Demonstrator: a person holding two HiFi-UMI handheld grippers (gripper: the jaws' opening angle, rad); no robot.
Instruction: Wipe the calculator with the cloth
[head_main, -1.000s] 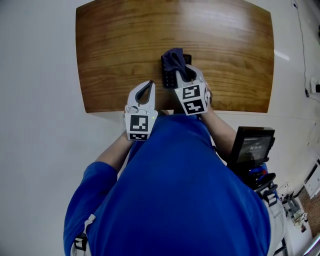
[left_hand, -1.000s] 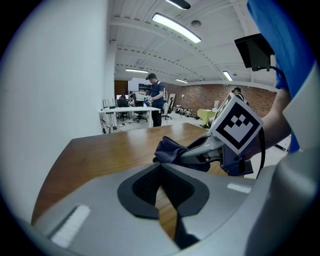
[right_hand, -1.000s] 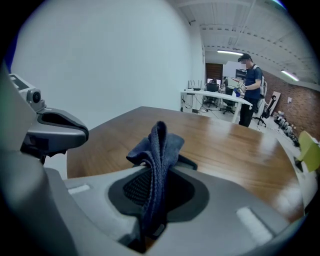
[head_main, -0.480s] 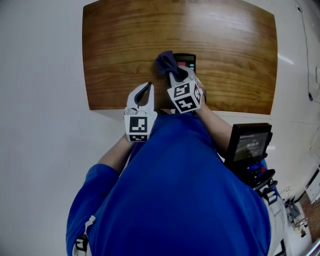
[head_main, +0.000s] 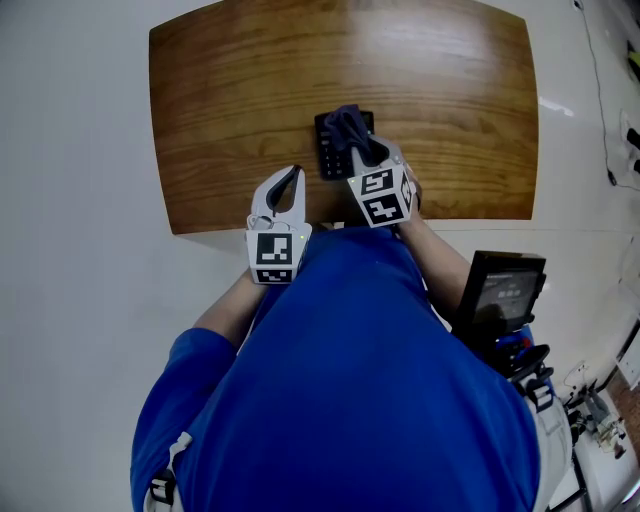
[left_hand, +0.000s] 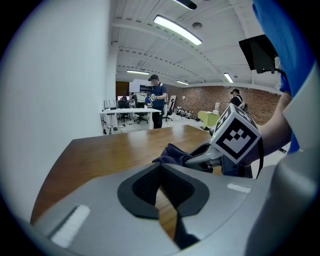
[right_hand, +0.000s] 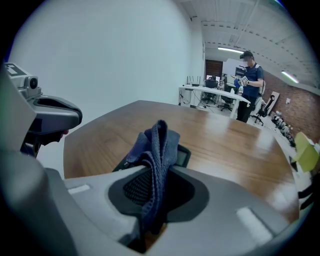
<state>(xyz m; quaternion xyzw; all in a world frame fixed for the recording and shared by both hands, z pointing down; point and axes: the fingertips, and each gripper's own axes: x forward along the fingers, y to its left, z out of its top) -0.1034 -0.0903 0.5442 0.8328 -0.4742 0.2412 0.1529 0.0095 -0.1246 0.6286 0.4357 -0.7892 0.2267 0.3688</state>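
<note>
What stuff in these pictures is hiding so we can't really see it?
- Calculator buttons and display: in the head view they are mostly under the cloth and the right gripper, and too small to read. The right gripper view shows only a corner past the cloth.
- Whether the cloth presses on the calculator: the contact is hidden in every view.
- Middle of the table's near edge: in the head view, it is covered by the grippers and the blue shirt.

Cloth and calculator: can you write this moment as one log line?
right gripper: shut on cloth | cloth: over calculator | calculator: on table | left gripper: shut, empty, at table edge
</note>
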